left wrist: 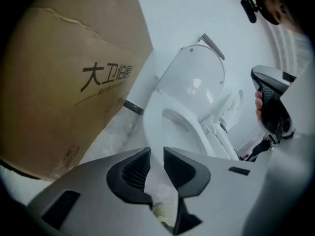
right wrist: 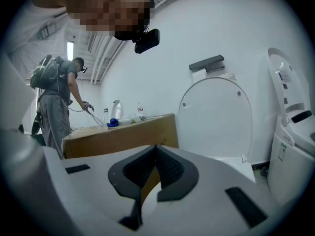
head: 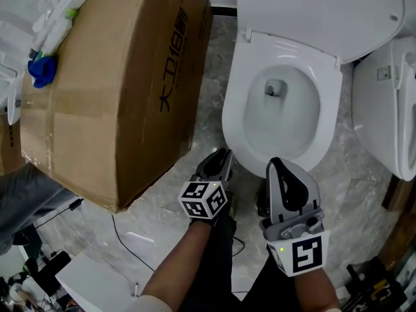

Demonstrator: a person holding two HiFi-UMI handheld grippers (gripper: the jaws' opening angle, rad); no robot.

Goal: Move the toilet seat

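Left hand-held gripper (head: 221, 155) gapes empty, right hand-held gripper (head: 277, 164) clenched, facing toilet (head: 235, 112).

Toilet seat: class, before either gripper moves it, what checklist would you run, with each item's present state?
1. The lid stands raised off the toilet seat: ok.
2. Seat lying down, front rim exposed: ok.
3. Tongs of the left gripper apart and empty: ok.
4. Tongs of the right gripper apart: not ok, tips together.
5. The cardboard box clear of the seat: ok, it stands apart to one side.
6. A gripper touching the seat: not ok, both hang short of it.
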